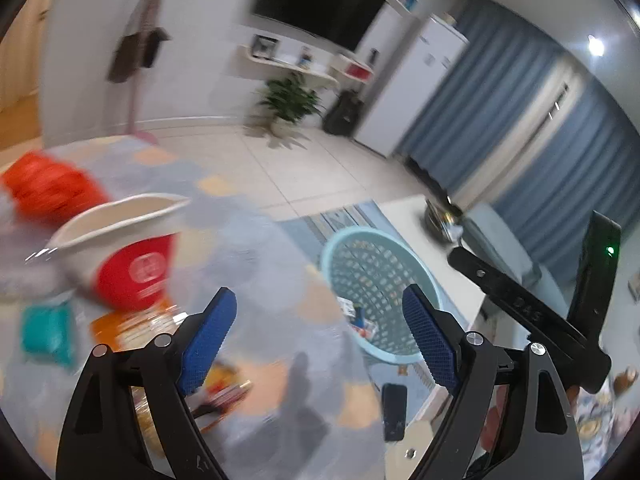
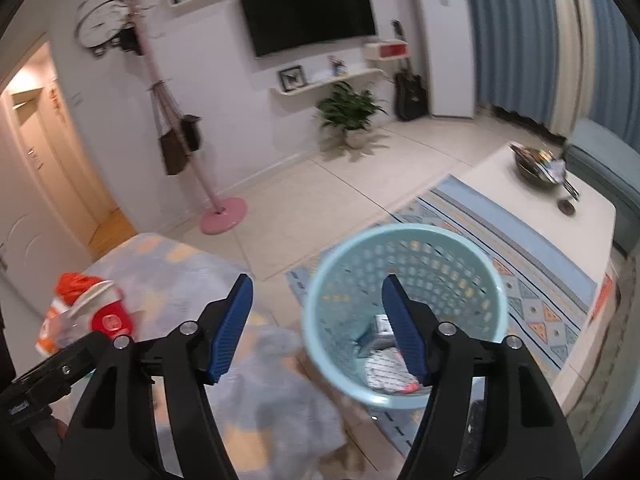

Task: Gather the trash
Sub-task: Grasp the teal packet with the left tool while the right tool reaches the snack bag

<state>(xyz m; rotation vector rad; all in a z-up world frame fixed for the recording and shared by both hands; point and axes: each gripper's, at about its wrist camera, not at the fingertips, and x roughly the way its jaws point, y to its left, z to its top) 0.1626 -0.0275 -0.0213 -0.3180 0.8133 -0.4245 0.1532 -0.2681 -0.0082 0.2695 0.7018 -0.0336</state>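
Note:
A light blue plastic basket (image 2: 404,312) stands on the patterned rug and holds several pieces of paper trash (image 2: 384,364). It also shows in the left wrist view (image 1: 376,280). My right gripper (image 2: 316,316) is open and empty, above the basket's near left rim. My left gripper (image 1: 316,332) is open and empty over the blanket-covered surface (image 1: 248,264). A red and white instant noodle cup (image 1: 128,252) lies tilted at the left, with a red wrapper (image 1: 44,184), a teal packet (image 1: 48,336) and an orange packet (image 1: 124,324) near it. The cup shows in the right wrist view (image 2: 104,312).
A white low table (image 2: 532,216) with a dark bowl (image 2: 536,168) stands right of the basket. A black phone-like object (image 1: 394,412) lies near my left gripper. A pink coat stand (image 2: 220,216), a plant (image 2: 348,116) and blue curtains (image 2: 520,40) are behind.

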